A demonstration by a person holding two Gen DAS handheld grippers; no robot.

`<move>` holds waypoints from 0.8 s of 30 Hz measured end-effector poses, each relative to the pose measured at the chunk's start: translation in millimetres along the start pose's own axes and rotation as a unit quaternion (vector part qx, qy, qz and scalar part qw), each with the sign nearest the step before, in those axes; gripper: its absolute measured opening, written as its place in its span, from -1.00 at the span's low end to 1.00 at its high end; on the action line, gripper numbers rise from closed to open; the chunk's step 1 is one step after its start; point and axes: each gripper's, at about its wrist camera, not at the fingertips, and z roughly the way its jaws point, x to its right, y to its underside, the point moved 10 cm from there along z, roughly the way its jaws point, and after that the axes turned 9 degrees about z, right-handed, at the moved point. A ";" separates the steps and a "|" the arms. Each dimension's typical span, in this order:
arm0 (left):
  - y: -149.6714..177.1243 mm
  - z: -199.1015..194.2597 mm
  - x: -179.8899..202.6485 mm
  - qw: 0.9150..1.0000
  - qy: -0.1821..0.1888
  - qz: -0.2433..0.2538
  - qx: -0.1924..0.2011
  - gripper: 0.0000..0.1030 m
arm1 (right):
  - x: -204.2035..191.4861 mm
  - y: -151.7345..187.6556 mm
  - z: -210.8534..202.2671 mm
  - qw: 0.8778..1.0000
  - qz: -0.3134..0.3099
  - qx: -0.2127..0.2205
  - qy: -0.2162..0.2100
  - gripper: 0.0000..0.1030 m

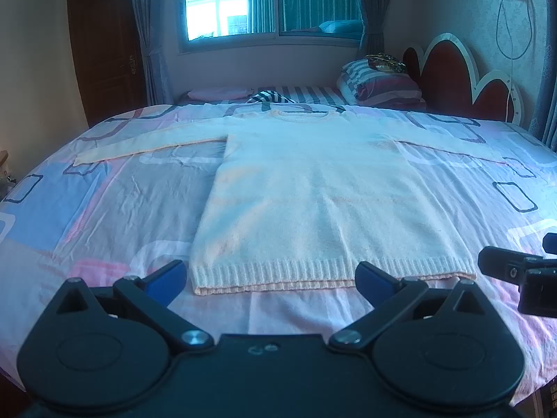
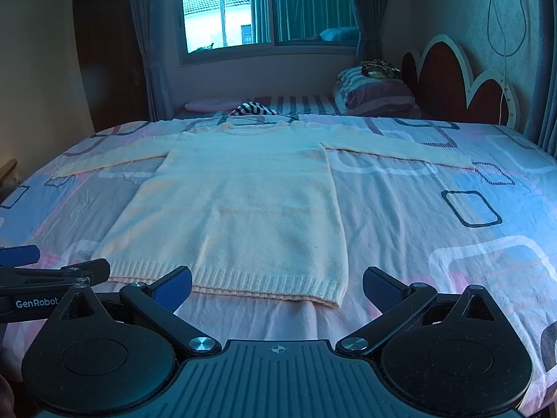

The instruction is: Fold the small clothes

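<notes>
A cream knit sweater (image 1: 313, 191) lies flat and face up on the bed, both sleeves spread out sideways, ribbed hem nearest me. It also shows in the right wrist view (image 2: 236, 209). My left gripper (image 1: 271, 278) is open and empty, its blue pads just short of the hem, straddling the hem's middle. My right gripper (image 2: 278, 287) is open and empty, in front of the hem's right corner. The right gripper also shows at the right edge of the left wrist view (image 1: 515, 264), and the left gripper at the left edge of the right wrist view (image 2: 52, 271).
The bed sheet (image 1: 122, 209) is pink and blue with square outlines. Folded striped bedding (image 1: 376, 83) lies by the red and white headboard (image 1: 452, 73) at the far right. A window (image 1: 271, 0), a curtain and a dark door (image 1: 104, 41) stand behind.
</notes>
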 end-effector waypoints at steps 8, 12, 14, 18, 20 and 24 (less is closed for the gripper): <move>0.2 -0.2 -0.6 1.000 0.000 -0.001 0.001 0.99 | 0.3 -0.1 0.1 1.000 0.000 0.000 0.000 1.00; 0.4 0.5 -0.7 1.000 0.001 0.000 -0.001 0.99 | 0.4 -0.1 0.2 1.000 0.000 0.000 0.000 1.00; 0.1 0.3 -0.8 1.000 0.001 -0.001 0.000 0.99 | 0.4 0.0 0.1 1.000 0.000 0.000 0.000 1.00; 0.0 0.6 -0.7 1.000 0.001 -0.002 0.000 0.99 | -0.2 0.2 0.2 1.000 -0.001 0.000 -0.001 1.00; 0.0 0.4 -0.8 1.000 0.000 0.000 -0.001 0.99 | 0.4 0.7 -0.2 1.000 -0.001 0.000 -0.001 1.00; 0.2 0.4 -0.8 1.000 -0.001 -0.001 0.000 0.99 | 0.3 0.9 -0.3 1.000 -0.001 0.000 -0.001 1.00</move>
